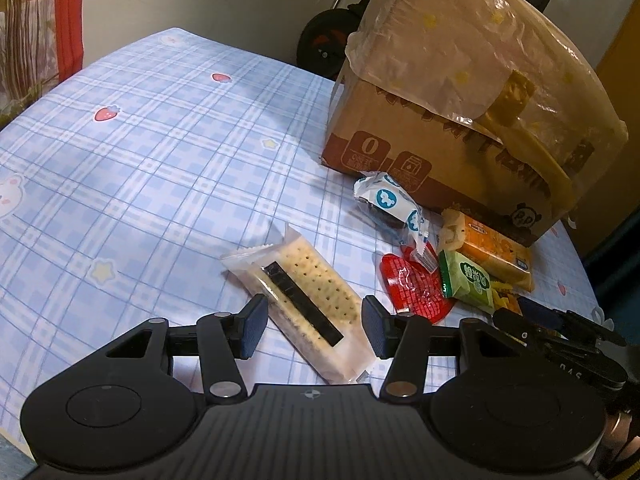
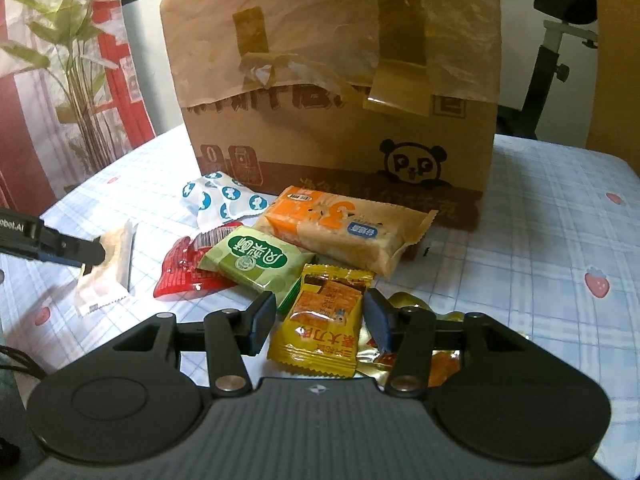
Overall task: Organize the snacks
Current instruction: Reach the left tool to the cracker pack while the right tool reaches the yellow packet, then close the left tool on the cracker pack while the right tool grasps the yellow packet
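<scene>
A clear packet of crackers point(image 1: 308, 292) lies flat on the blue checked cloth between the jaws of my left gripper point(image 1: 314, 326), which stands open around it. My right gripper point(image 2: 320, 322) is open too, with a yellow snack packet point(image 2: 324, 320) lying between its fingers on top of a gold wrapper point(image 2: 412, 304). Just beyond sit a green packet point(image 2: 260, 260), a red jelly cup point(image 2: 184, 276), an orange biscuit packet point(image 2: 344, 228) and a white packet with blue dots point(image 2: 224, 200). The left gripper point(image 2: 80, 254) shows over the cracker packet point(image 2: 108, 276).
A tall cardboard box point(image 2: 340, 120), covered with taped plastic film, stands right behind the snacks. The checked cloth point(image 1: 140, 160) stretches bare to the left. A plant point(image 2: 80, 80) and a red curtain stand off the table's left edge, and an exercise bike point(image 2: 560, 40) is behind.
</scene>
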A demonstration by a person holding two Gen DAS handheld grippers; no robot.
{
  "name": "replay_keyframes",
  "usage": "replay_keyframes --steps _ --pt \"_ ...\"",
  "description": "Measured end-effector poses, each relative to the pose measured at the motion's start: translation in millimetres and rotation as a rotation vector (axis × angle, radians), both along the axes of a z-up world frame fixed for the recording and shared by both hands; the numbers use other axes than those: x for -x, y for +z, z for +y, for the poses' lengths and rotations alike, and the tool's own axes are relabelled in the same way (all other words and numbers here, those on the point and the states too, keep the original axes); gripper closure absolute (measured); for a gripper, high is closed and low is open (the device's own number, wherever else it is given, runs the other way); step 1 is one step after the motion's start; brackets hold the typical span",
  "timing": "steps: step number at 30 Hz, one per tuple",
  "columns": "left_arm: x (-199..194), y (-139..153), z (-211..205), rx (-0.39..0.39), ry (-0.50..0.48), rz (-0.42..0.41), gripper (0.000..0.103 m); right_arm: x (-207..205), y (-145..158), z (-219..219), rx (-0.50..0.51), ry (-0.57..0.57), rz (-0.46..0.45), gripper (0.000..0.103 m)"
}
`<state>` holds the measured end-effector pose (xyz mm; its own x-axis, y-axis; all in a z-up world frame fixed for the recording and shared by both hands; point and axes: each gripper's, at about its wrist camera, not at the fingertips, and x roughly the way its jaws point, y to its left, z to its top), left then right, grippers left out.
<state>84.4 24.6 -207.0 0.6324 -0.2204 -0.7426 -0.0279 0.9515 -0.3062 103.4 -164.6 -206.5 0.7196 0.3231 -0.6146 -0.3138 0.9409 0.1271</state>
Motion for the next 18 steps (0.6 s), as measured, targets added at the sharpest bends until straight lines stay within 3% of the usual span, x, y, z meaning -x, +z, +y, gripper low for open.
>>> replay_keyframes --steps 11,18 --pt "-27.0 -5.1 -20.9 -0.047 -0.063 -0.004 0.045 10.0 -1.3 -1.7 0.003 -0.024 -0.031 0.051" --pt "-34.1 -9.8 -40.0 -0.150 -0.120 -0.055 0.044 9.4 -1.3 -4.1 -0.010 -0.042 -0.034 0.051"
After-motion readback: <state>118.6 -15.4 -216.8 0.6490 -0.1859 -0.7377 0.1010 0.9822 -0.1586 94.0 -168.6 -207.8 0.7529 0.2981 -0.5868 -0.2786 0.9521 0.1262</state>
